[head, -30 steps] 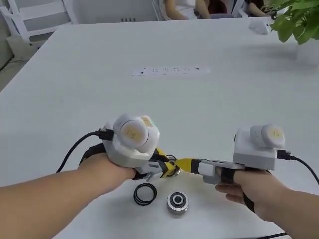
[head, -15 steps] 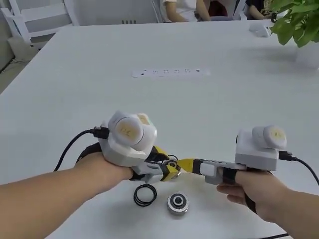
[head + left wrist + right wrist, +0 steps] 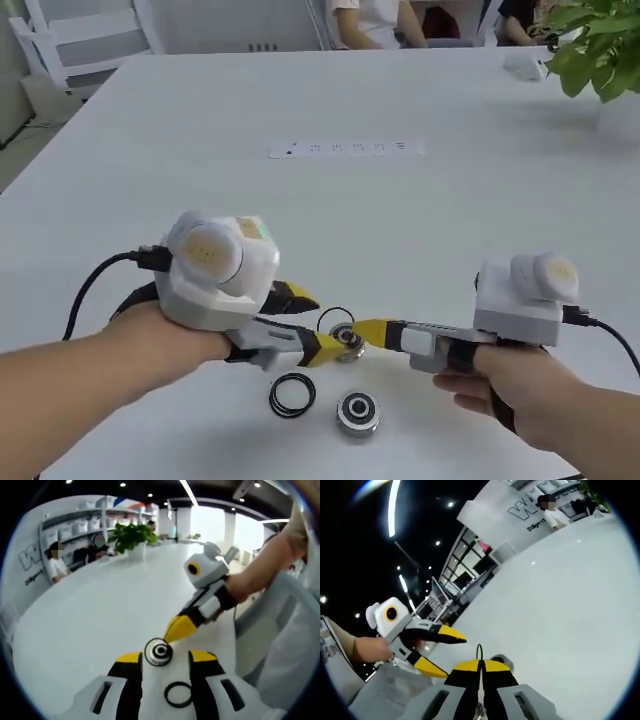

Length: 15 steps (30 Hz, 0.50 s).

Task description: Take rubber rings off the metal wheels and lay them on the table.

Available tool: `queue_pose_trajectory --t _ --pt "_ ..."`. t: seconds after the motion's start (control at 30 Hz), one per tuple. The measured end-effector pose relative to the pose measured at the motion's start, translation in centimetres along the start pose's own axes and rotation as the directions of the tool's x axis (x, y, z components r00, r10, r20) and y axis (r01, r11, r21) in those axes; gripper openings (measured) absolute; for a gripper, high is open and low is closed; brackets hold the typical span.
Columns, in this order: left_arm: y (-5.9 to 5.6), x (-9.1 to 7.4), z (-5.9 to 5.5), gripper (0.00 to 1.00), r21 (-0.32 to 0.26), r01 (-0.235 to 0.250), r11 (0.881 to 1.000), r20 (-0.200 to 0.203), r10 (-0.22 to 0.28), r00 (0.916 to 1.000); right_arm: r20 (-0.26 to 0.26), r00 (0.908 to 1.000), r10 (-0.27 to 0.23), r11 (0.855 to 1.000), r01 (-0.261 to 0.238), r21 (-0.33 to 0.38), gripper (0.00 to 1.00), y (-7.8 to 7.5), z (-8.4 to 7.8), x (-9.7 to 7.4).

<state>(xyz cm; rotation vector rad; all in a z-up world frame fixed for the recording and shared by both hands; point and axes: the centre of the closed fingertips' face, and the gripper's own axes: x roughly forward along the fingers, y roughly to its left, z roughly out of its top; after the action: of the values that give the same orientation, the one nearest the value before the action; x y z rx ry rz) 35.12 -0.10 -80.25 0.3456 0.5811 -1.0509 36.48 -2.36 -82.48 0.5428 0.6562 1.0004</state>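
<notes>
Nearest me, on the white worktop (image 3: 200,180), lie the loose rubber rings (image 3: 292,394), two as far as I can tell and overlapping, with a second metal wheel (image 3: 357,410) just beside them to the right. Just beyond, the two grippers meet tip to tip. The left gripper (image 3: 312,322) has its fingers (image 3: 129,659) spread wide and grips nothing. In the left gripper view the metal wheel (image 3: 347,340) sits between the yellow tips, close to one of them. The right gripper (image 3: 372,330) has its fingers (image 3: 470,667) pressed together on a thin rubber ring (image 3: 335,316), whose loop stands up just above the wheel. I cannot tell whether the wheel rests on the worktop or hangs from the ring. Judgement: the ring is partly lifted but not free. To do this well I would close the left fingers on the wheel's flat faces, leaving the rim uncovered, then draw the right gripper away across the rim, not straight outward, so the ring rolls off and does not snap back. I would lay it by the loose rings. Farther off are a power strip (image 3: 345,148) and a potted plant (image 3: 595,45).
</notes>
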Motion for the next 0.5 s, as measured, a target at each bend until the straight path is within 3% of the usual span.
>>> queue_pose_trajectory --t 0.5 --pt "-0.4 -3.4 -1.1 0.56 -0.050 -0.019 0.999 0.026 0.021 0.9995 -0.029 0.9977 0.061 0.998 -0.061 0.001 0.00 1.9 -0.2 0.8"
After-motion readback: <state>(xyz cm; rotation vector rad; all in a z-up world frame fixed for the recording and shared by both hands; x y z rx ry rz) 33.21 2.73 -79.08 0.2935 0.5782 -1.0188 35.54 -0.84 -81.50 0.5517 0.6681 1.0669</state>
